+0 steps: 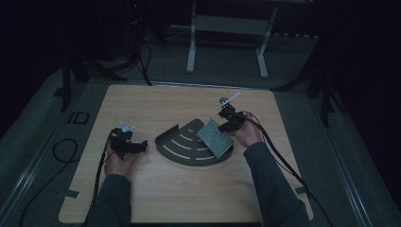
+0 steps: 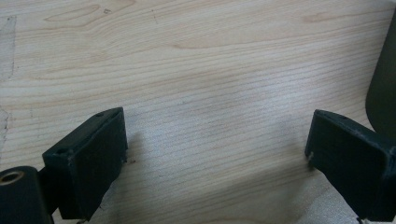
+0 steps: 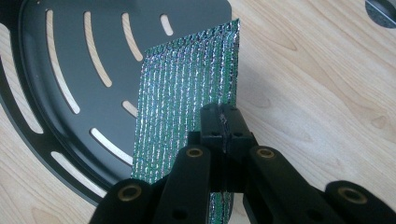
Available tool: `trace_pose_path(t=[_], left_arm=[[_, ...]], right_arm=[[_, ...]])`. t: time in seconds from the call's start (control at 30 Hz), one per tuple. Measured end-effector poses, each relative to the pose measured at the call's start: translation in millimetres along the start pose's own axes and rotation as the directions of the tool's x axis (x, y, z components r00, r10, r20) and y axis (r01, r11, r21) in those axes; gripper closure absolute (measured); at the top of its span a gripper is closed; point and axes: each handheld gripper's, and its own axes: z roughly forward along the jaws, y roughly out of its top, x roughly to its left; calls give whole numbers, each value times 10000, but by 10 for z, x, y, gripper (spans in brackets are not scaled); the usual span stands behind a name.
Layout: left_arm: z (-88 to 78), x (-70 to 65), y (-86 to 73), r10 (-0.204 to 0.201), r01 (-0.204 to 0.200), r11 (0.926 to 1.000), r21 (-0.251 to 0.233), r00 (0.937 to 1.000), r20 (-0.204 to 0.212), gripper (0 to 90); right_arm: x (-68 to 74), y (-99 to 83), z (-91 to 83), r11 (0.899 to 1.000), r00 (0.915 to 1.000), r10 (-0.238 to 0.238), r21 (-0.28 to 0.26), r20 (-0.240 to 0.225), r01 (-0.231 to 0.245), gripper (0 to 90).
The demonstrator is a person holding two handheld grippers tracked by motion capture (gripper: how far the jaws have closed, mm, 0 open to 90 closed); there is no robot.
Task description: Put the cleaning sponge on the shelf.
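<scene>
A dark fan-shaped tray (image 1: pixel 182 146) with curved slots lies in the middle of the wooden table (image 1: pixel 156 198). A shiny silver-green padded sheet (image 1: pixel 215 138) rests tilted over the tray's right part. My right gripper (image 1: pixel 226 124) is shut on the sheet's edge; in the right gripper view the jaws meet on the sheet (image 3: pixel 187 102) above the slotted tray (image 3: pixel 70 93). My left gripper (image 1: pixel 137 145) rests on the table left of the tray, open, with bare wood between its jaws (image 2: pixel 217 149).
The tray's dark edge (image 2: pixel 383 93) shows at the right of the left gripper view. Cables trail from both grippers off the table's near side. A white-framed stand (image 1: pixel 227 28) is on the floor beyond the far edge.
</scene>
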Motion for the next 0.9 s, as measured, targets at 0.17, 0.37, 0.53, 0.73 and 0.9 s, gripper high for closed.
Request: trace_pose_path(t=[0.17, 0.37, 0.53, 0.73, 0.9], left_arm=[[1, -1, 0, -18, 18, 10000, -15, 10000, -1, 61], [1, -1, 0, -18, 18, 10000, -14, 10000, 0, 61], [1, -2, 0, -22, 22, 10000, -20, 10000, 0, 61], [0, -1, 0, -11, 11, 10000, -9, 10000, 0, 61], [0, 0, 0, -3, 3, 10000, -1, 10000, 1, 61]], right_arm=[[17, -14, 34, 10000, 10000, 22, 7, -43, -22, 896], [47, -27, 94, 9999, 10000, -25, 102, -93, 26, 896], [63, -28, 134, 9998, 9999, -45, 183, -157, 48, 896], [75, -30, 158, 9997, 9998, -104, 234, -143, 107, 896], [76, -36, 186, 9992, 9997, -203, 360, 109, 199, 896]])
